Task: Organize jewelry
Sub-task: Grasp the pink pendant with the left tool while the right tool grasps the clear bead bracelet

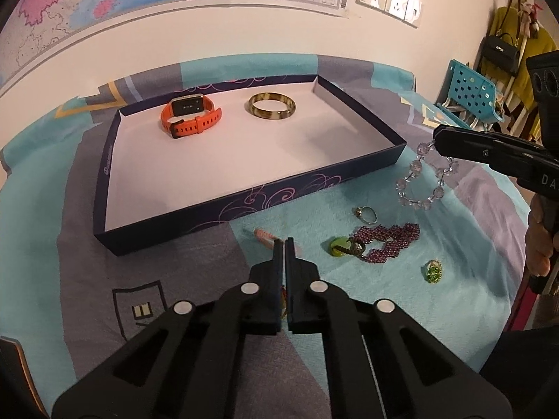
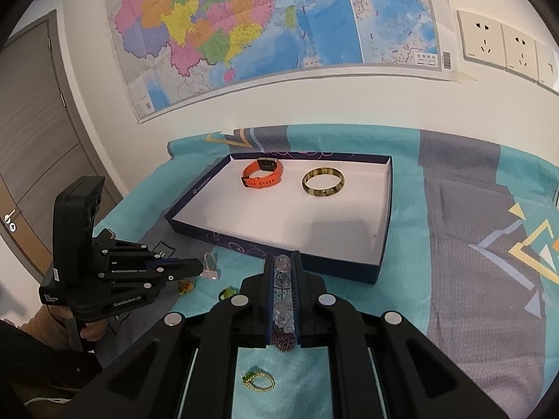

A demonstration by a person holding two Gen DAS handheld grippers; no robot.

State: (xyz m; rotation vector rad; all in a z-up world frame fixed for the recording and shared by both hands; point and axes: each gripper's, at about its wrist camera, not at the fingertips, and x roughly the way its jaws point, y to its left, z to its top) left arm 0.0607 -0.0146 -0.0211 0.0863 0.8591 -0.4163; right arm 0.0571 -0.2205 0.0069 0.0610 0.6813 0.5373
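My right gripper [image 2: 283, 262] pinches the crystal bracelet [image 1: 421, 178]; at the right of the left view the bracelet hangs from its tips, above the cloth [image 1: 454, 244] and just beside the tray's [image 1: 223, 206] near corner. My left gripper [image 1: 284, 244] sits at lower centre of its view, fingers pressed together; whether it holds something, I cannot tell. The tray occupies the upper centre of both views. Inside it, along the far wall, lie the orange watch [image 1: 188, 115] on the left and the bangle [image 1: 273, 105] on the right, well apart. On the cloth, lower right of the tray: a silver ring [image 1: 366, 214], a purple bead bracelet [image 1: 387, 242] with a green stone [image 1: 338, 247], and a green ring [image 1: 434, 271].
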